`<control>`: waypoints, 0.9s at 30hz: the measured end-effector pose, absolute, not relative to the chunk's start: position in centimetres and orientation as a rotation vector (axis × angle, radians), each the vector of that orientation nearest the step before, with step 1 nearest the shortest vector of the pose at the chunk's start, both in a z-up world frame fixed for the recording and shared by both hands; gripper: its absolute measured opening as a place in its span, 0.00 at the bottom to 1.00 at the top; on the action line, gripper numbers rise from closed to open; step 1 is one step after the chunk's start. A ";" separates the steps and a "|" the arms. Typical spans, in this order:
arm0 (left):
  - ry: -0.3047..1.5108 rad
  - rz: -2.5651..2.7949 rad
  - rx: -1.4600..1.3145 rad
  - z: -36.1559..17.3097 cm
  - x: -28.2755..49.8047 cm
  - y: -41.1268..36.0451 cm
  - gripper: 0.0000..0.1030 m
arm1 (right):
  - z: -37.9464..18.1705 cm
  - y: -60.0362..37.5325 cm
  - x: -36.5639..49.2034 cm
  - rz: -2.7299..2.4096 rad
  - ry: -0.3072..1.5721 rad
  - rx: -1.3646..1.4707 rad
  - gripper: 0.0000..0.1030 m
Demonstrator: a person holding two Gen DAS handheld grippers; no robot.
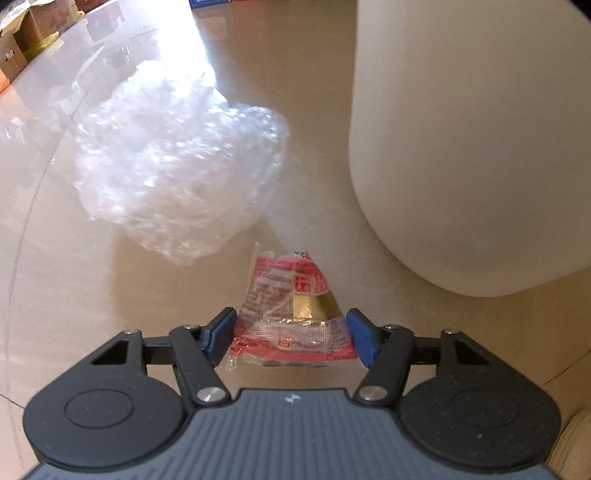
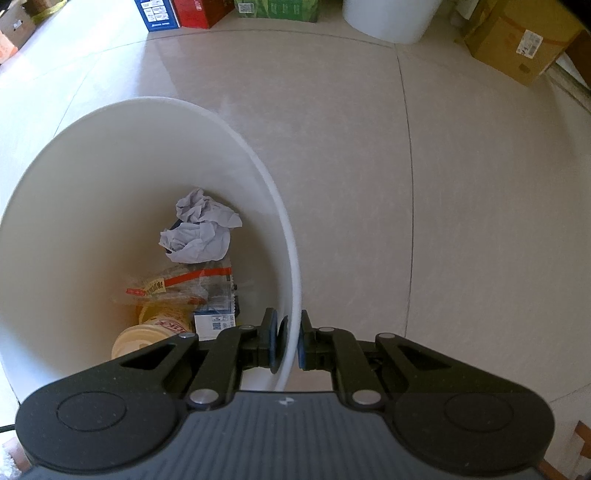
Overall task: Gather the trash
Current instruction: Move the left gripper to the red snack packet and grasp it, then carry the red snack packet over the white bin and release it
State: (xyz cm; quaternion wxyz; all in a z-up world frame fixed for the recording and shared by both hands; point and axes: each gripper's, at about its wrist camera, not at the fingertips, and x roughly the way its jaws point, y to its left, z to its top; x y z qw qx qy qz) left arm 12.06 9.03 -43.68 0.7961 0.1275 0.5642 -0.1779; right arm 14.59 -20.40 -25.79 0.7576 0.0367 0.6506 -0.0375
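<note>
A red and gold snack wrapper (image 1: 291,291) stands between the blue pads (image 1: 221,332) of my left gripper (image 1: 290,334), and both pads press its sides. A crumpled sheet of clear bubble wrap (image 1: 177,162) lies on the floor just beyond it, to the left. The white trash bin (image 1: 461,147) rises close on the right. In the right wrist view, my right gripper (image 2: 290,343) points down and is shut on the bin's rim (image 2: 295,295). Inside the bin lie a crumpled paper (image 2: 199,229), a paper cup (image 2: 147,332) and plastic wrappers (image 2: 177,284).
Glossy beige floor tiles (image 2: 461,221) spread around the bin. Cardboard boxes (image 2: 517,40) stand at the far right, coloured cartons (image 2: 192,13) and a second white tub (image 2: 388,18) along the far edge, and more boxes (image 1: 26,40) at the far left.
</note>
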 end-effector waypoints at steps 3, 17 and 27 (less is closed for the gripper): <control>1.225 -0.372 0.272 -42.7 12.7 9.5 0.62 | -25.8 -20.4 14.6 -0.084 1.424 0.084 0.12; 1.253 -0.275 0.254 -34.0 13.5 14.1 0.62 | -26.1 -20.1 14.9 -0.092 1.439 0.082 0.12; 1.218 -0.285 0.224 -22.2 15.4 14.5 0.62 | -26.3 -19.8 14.9 -0.086 1.442 0.061 0.12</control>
